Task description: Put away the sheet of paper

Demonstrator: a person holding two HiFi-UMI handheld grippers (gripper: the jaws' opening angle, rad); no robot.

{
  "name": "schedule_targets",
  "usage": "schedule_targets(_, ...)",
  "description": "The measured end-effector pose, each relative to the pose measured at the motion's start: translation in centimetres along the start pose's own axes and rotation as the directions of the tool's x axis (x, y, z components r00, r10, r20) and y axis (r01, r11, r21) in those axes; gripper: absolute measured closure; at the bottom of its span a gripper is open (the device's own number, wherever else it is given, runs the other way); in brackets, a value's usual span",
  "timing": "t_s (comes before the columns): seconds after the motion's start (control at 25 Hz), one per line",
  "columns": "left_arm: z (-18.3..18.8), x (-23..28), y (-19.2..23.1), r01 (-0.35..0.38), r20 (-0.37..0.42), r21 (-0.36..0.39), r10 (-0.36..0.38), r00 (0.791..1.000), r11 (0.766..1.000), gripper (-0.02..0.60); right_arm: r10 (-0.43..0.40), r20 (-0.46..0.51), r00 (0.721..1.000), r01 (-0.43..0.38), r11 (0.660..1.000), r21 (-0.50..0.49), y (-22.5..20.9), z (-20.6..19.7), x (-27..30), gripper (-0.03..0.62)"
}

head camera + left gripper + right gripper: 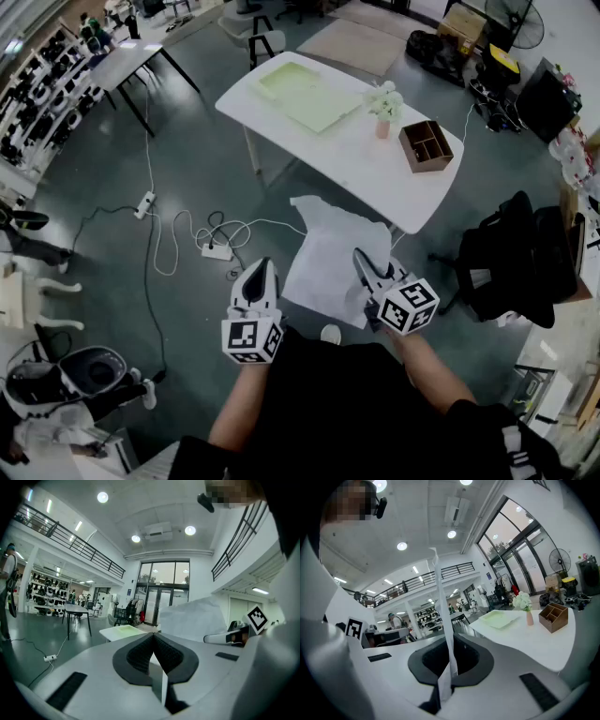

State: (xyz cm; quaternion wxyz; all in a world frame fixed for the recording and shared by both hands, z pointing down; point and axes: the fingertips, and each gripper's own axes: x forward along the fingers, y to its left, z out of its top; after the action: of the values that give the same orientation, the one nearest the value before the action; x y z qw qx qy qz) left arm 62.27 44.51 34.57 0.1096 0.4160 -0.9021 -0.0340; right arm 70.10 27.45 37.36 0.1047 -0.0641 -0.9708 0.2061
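Observation:
The white sheet of paper point(333, 258) hangs in the air in front of me, above the floor and short of the white table point(347, 159). My right gripper point(364, 264) is shut on its right edge; in the right gripper view the sheet point(440, 597) rises edge-on from between the closed pads point(451, 660). My left gripper point(262, 272) is level beside the sheet's left edge, a small gap apart from it. Its jaws point(153, 637) meet at the tips. From the left gripper view the sheet point(192, 618) shows to the right.
On the table lie a pale green tray point(305, 94), a small vase of white flowers point(382, 108) and a brown wooden organizer point(427, 145). Cables and a power strip point(216, 250) run over the grey floor at the left. A black chair point(511, 258) stands at the right.

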Motion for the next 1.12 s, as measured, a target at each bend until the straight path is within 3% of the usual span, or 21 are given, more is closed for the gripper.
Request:
schedule_targets(0.2, -0.9, -0.6, 0.0, -0.011, -0.019, 0.0, 0.011, 1.0, 1.0, 0.578, -0.021, -0.05, 0.999, 0.015, 0.993, -0.114, -0.1, -0.6, 0.0, 0.597)
schedule_targets(0.6, -2.0, 0.6, 4.5, -0.05, -0.049, -0.027, 0.048, 0.998, 0.998, 0.578, -0.004, -0.064, 0.998, 0.003, 1.0, -0.021, -0.6, -1.0, 5.0, 0.595)
schedule_targets(0.84, -1.4, 5.2, 9.8, -0.039, -0.039, -0.061, 0.036, 0.999, 0.997, 0.578, 0.007, -0.077, 0.997, -0.009, 1.0, -0.026, -1.0, -0.3, 11.5, 0.595)
schedule_targets(1.12, 0.0, 11.9, 19.0, -0.038, -0.035, -0.092, 0.035, 0.999, 0.995, 0.578, 0.005, -0.117, 0.993, -0.012, 0.998, -0.057, -1.5, 2.1, 23.3, 0.595)
